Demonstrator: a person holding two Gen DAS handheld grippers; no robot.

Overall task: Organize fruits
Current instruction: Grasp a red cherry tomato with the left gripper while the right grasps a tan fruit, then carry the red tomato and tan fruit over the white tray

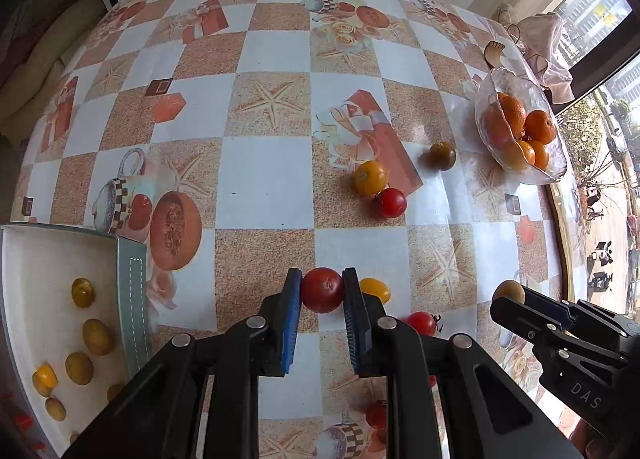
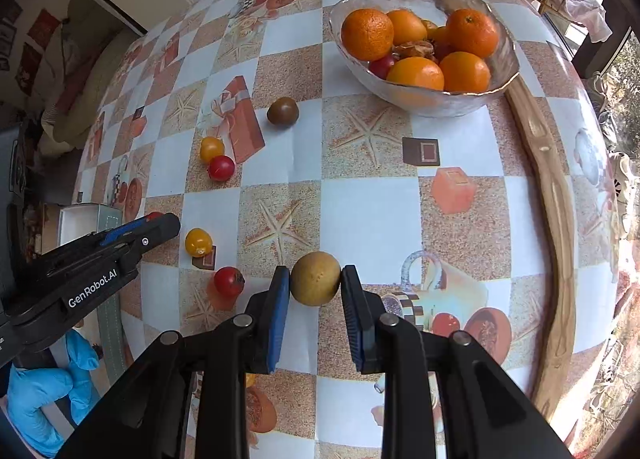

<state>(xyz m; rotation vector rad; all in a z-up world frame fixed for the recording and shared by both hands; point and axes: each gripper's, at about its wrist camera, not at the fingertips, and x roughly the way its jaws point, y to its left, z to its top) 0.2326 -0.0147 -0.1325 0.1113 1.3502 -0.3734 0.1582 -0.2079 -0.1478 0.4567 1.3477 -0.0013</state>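
Left wrist: L gripper (image 1: 322, 291) round red tomato (image 1: 322, 290); R gripper (image 2: 315, 283) round brownish-yellow fruit (image 2: 315, 278).

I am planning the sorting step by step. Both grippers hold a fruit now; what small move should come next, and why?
Probably carry the left gripper, shut on the red tomato, toward the glass bowl. That bowl already holds oranges and a red tomato, while the white box holds only yellow-green fruits, like the one in the right gripper.
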